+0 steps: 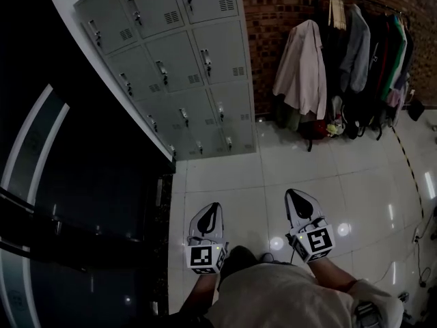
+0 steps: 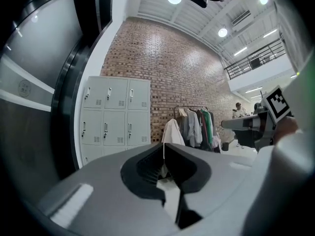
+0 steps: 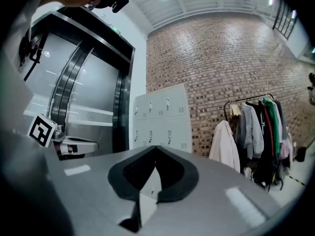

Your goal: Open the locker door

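The person is standing on the pale tiled floor and holding both tools out level at waist height, pointing toward the far wall. The left gripper is showing its jaws pressed together at the tips with nothing between them, and the right gripper is likewise closed tight and carrying nothing. The grey locker bank is standing at the far left against the red brick wall, well apart from both grippers, with a broad stretch of tile lying between them. Every locker door I can see is sitting flush and closed, each with a small handle along one edge. The lockers lie ahead and somewhat left of the left gripper, and further left of the right one. At the far right, a clothes rack is hanging full of jackets, and a dark glass-and-metal wall is running along the near left.
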`<state>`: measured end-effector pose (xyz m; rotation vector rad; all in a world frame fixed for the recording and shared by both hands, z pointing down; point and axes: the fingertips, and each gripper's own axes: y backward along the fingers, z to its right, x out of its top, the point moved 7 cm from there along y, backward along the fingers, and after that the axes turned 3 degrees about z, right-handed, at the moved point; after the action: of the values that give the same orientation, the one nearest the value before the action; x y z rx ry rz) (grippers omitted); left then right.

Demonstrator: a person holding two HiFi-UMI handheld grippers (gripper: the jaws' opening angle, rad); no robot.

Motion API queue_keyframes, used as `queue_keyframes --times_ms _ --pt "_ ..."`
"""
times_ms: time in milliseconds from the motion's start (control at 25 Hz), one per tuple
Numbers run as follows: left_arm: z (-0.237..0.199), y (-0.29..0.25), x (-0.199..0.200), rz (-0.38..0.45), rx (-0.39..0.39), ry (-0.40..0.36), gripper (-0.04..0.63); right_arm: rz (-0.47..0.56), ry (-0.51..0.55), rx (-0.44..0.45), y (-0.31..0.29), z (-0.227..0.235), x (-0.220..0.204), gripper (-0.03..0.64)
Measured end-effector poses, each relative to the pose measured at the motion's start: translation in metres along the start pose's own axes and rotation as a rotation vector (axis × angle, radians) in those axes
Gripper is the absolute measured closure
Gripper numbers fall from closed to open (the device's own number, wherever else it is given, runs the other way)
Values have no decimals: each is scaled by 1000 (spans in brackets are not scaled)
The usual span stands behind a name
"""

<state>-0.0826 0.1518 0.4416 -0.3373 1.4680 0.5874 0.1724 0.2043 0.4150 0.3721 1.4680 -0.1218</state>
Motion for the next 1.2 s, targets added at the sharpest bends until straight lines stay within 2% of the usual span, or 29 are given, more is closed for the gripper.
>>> queue_keyframes --times_ms 400,560,720,840,920,1040,1120,1200 --pt "-35 -34 -40 -12 7 4 531 26 7 -15 -40 17 -33 615" --pt "-63 -72 -58 -19 0 8 531 59 2 -23 -82 32 -56 615" --pt "-96 -116 -63 19 -7 -11 531 -63 -23 -35 -125 39 -67 615" --pt "-125 -152 -79 20 -14 -13 531 0 -4 -41 -169 58 -84 615" --pt "-145 -175 -88 1 -21 -3 531 -27 -23 -45 -198 62 -89 615" --pt "-175 -209 -93 8 -24 -9 531 -9 -7 -32 -239 66 -92 615" --pt "-195 -231 -98 21 -23 -17 531 -52 -17 -43 -266 69 -100 615" --pt "-212 -251 -103 38 -30 -23 531 -16 -7 -57 -293 76 -113 615"
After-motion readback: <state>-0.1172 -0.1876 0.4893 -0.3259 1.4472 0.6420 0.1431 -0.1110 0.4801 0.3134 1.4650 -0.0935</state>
